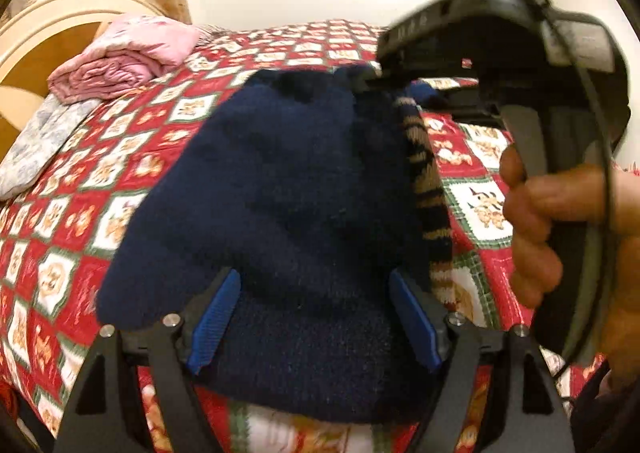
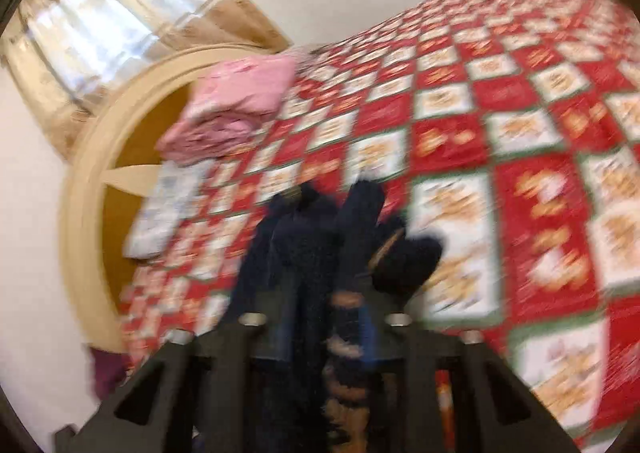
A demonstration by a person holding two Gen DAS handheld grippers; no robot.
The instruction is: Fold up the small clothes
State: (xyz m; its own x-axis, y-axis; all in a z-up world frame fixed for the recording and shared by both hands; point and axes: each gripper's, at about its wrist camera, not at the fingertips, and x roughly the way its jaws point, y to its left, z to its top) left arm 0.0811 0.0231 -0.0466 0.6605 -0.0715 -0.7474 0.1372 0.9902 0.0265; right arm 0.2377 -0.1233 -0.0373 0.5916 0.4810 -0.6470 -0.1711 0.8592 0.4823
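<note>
Hanging above the quilted bed [image 1: 120, 141], a navy knit garment [image 1: 280, 193] with tan-striped trim droops soft, light and floppy | right tool [image 1: 384, 83] clenched on its top edge | left tool [image 1: 316, 321] released, fingers straddling its lower hem, the better hold.

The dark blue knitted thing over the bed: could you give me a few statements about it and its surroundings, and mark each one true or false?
1. The navy knit garment has a tan-and-black striped part. True.
2. It lies folded flat on the quilt. False: it is lifted, with the right gripper clamped on its far end.
3. The left gripper has its blue fingers spread, with knit between them. True.
4. A green blanket sits near the headboard. False: the folded bedding there is pink.
5. The quilt is plain white. False: it is red-and-white patchwork.
</note>
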